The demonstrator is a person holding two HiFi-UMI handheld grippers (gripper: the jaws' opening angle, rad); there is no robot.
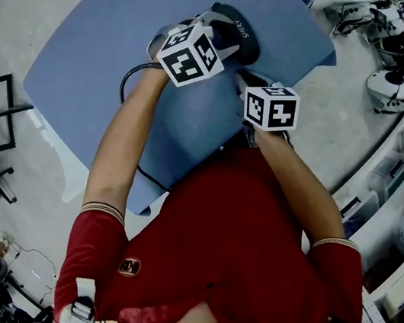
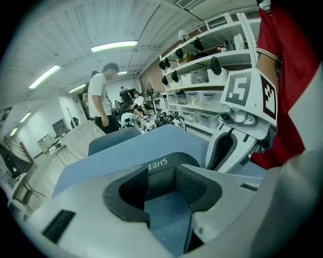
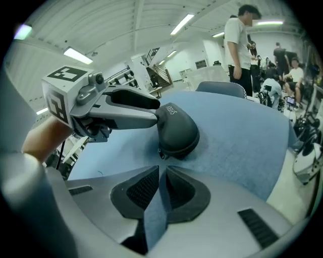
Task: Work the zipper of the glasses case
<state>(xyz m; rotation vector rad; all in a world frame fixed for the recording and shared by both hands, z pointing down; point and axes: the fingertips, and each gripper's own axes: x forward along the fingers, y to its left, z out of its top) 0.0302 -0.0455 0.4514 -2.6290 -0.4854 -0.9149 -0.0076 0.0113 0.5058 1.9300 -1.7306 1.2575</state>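
Note:
A black glasses case (image 1: 236,35) lies on the blue mat (image 1: 105,55) at its far side. My left gripper (image 1: 214,27) reaches over it from the left, its jaws standing wide and clasping the case's end (image 2: 157,164). In the right gripper view those white fingers (image 3: 136,113) press the case (image 3: 177,132) from above and below. The zipper pull (image 3: 161,153) hangs at the case's near edge. My right gripper (image 3: 162,170) sits just short of that pull, jaws a narrow slit apart with only mat showing between them. In the head view its marker cube (image 1: 271,107) hides the jaws.
A black cable (image 1: 128,78) loops over the mat's near-left part. A blue chair back (image 3: 219,88) stands beyond the table's far edge, with a person (image 3: 241,43) behind it. Shelves with boxes (image 2: 212,108) and other equipment line the room's side.

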